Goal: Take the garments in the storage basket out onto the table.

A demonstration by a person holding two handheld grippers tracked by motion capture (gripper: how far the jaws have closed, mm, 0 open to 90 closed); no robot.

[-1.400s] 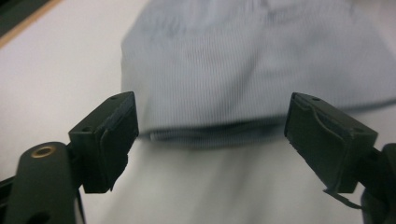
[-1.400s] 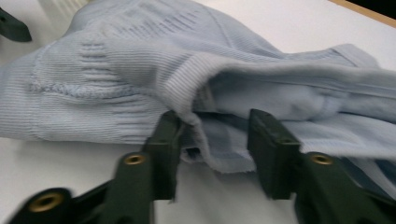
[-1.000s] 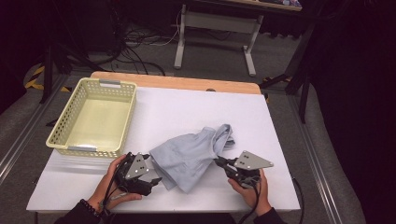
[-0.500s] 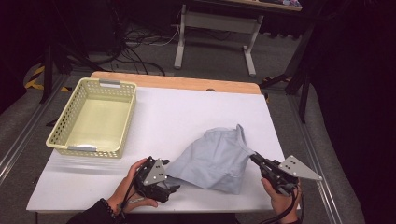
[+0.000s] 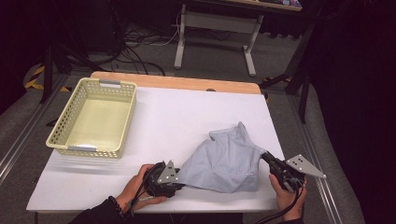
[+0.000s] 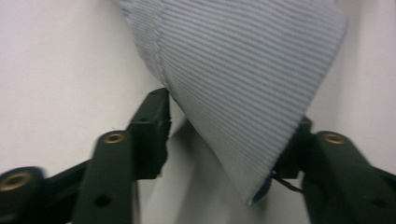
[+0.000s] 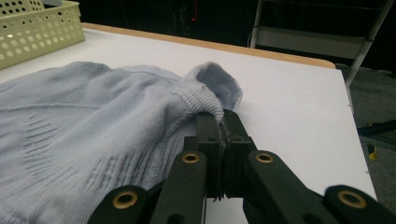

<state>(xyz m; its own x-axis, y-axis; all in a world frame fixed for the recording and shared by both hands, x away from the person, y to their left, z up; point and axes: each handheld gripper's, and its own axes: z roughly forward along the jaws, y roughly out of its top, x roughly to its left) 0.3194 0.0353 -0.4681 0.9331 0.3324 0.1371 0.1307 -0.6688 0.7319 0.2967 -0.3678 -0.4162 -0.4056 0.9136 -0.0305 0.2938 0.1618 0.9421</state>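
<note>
pale blue sweater (image 5: 224,161) spread on white tabletop (image 5: 187,116); right gripper (image 5: 270,161) clamps its 3 o'clock edge, left gripper (image 5: 180,179) jaws just closing around its 9 o'clock corner; folding not yet begun.

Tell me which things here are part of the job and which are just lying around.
In the job:
- sweater
- left gripper, a sweater corner between its closing jaws
- right gripper, shut on the sweater's edge

Lying about:
- basket, nothing in it
- metal stand behind the table
</note>
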